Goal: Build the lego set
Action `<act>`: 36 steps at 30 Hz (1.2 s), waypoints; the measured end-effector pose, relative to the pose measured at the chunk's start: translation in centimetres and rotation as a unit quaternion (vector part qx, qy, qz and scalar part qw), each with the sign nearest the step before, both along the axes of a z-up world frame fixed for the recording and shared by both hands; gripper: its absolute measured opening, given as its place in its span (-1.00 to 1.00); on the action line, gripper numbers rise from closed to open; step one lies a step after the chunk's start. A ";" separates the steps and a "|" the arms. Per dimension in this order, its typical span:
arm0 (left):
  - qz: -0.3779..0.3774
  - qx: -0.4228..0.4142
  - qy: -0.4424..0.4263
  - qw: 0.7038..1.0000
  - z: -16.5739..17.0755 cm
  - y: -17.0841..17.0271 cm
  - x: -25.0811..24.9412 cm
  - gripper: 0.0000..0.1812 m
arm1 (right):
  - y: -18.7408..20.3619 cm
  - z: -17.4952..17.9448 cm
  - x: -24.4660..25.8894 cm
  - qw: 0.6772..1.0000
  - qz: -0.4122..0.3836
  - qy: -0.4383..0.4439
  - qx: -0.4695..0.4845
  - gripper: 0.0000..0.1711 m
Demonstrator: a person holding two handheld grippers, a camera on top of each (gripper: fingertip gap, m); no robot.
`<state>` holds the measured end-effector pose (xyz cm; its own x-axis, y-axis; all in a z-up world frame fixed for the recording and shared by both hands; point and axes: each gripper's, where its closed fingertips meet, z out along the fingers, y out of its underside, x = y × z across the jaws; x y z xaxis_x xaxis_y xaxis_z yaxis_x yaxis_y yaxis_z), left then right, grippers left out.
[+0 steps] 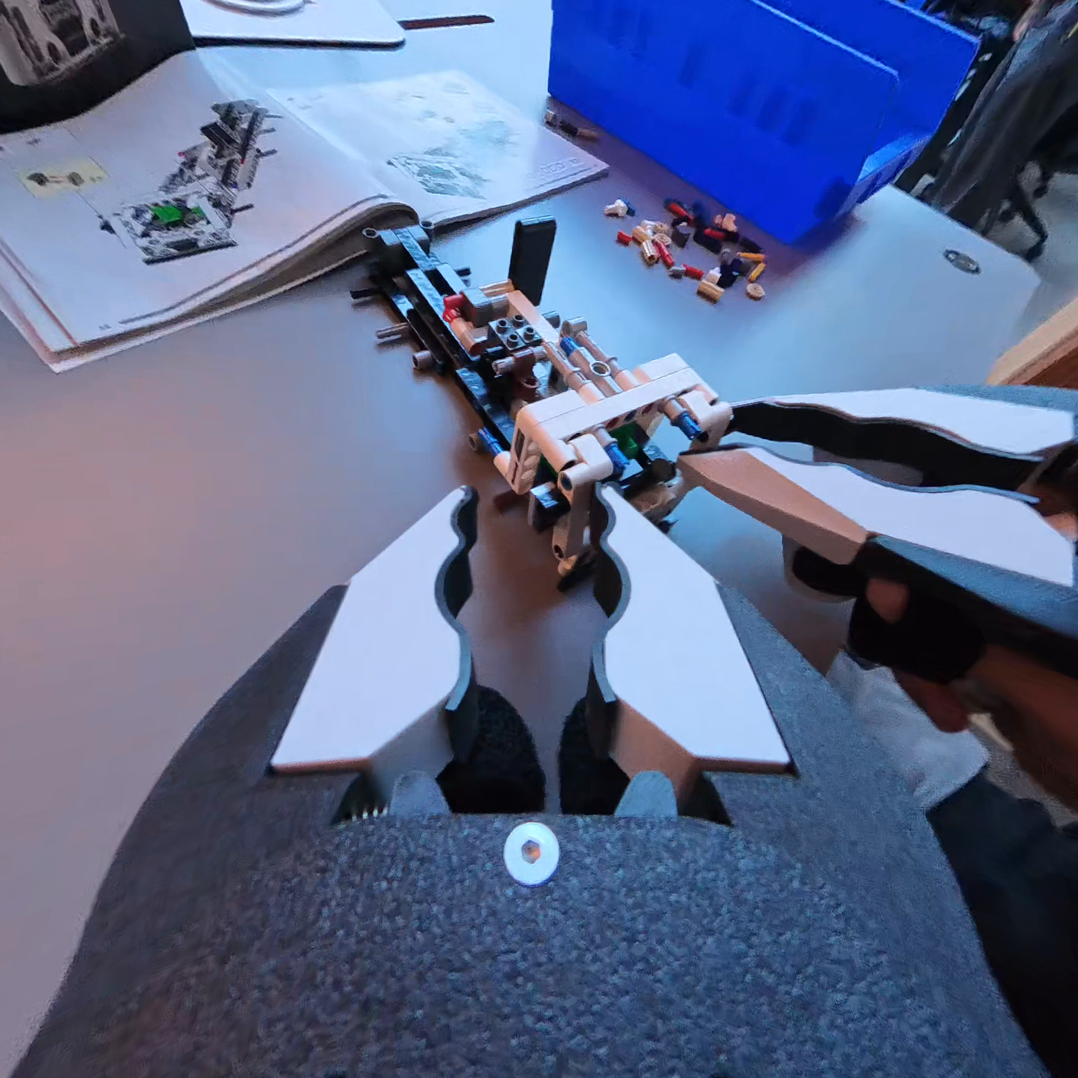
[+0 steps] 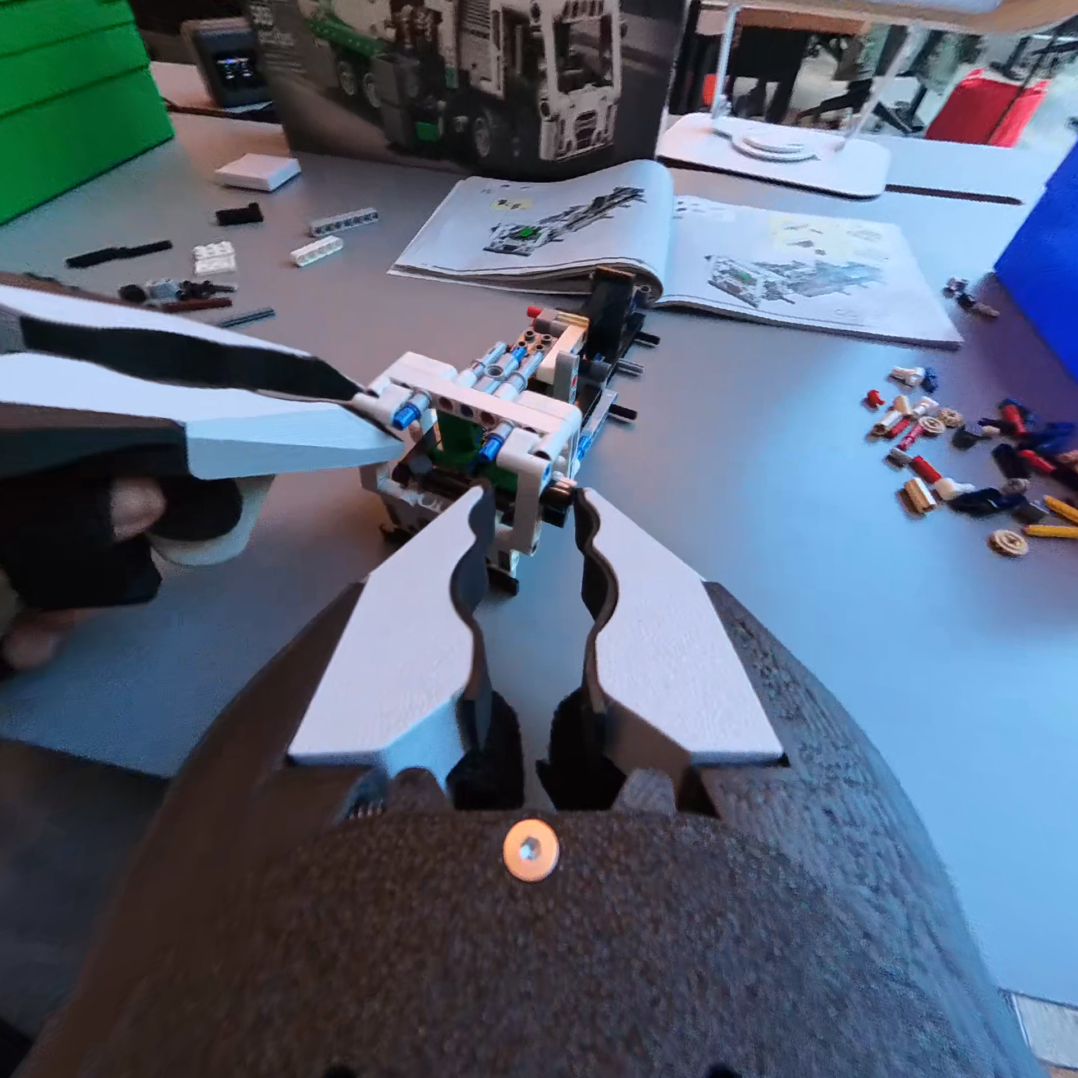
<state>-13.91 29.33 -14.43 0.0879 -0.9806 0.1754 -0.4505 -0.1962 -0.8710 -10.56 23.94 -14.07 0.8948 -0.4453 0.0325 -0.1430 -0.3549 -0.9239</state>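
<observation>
Partly built lego model [image 1: 542,379], a long black beam chassis with a white beam frame and blue pins at its near end, lay on the grey counter [image 1: 204,466], its far end touching the open instruction booklet [image 1: 245,192]; left gripper [image 1: 534,504], white-fingered with dark wavy pads, had its jaws parted around a white bent beam at the model's near end, though a firm grip could not be confirmed; right gripper [image 2: 531,496] likewise stood with jaws apart at the frame's near corner, whether gripping could not be told; in the left wrist view its tips met the frame's side; a gloved hand [image 1: 910,636] held it; a scatter of small red, tan, blue and yellow loose pins [image 1: 694,245] lay near the blue plastic bin [image 1: 746,99]; the printed set box [image 2: 466,81] stood behind the booklet; white and black spare beams [image 2: 326,233] lay apart from the model.
</observation>
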 end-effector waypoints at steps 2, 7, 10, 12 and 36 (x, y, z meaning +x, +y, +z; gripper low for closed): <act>-0.005 -0.026 -0.001 1.000 -0.1 -0.9 0.3 -0.65 | -0.1 0.2 0.4 1.000 -0.018 0.003 0.005 -0.74; 0.014 -0.017 0.001 1.000 -0.1 -1.0 0.4 -0.79 | 0.1 -0.5 0.7 1.000 -0.019 0.020 0.003 -0.78; 0.027 0.011 0.007 1.000 -0.2 -0.8 0.3 -0.80 | 0.2 -0.5 0.7 1.000 -0.022 0.020 0.005 -0.79; 0.036 0.024 0.013 0.999 -0.2 -0.7 0.2 -0.80 | 0.3 -0.5 0.7 0.999 -0.021 0.024 0.005 -0.79; -0.091 0.072 0.058 0.992 -0.3 6.8 -3.9 -0.49 | 2.5 3.9 10.1 0.980 0.189 0.054 0.039 -0.41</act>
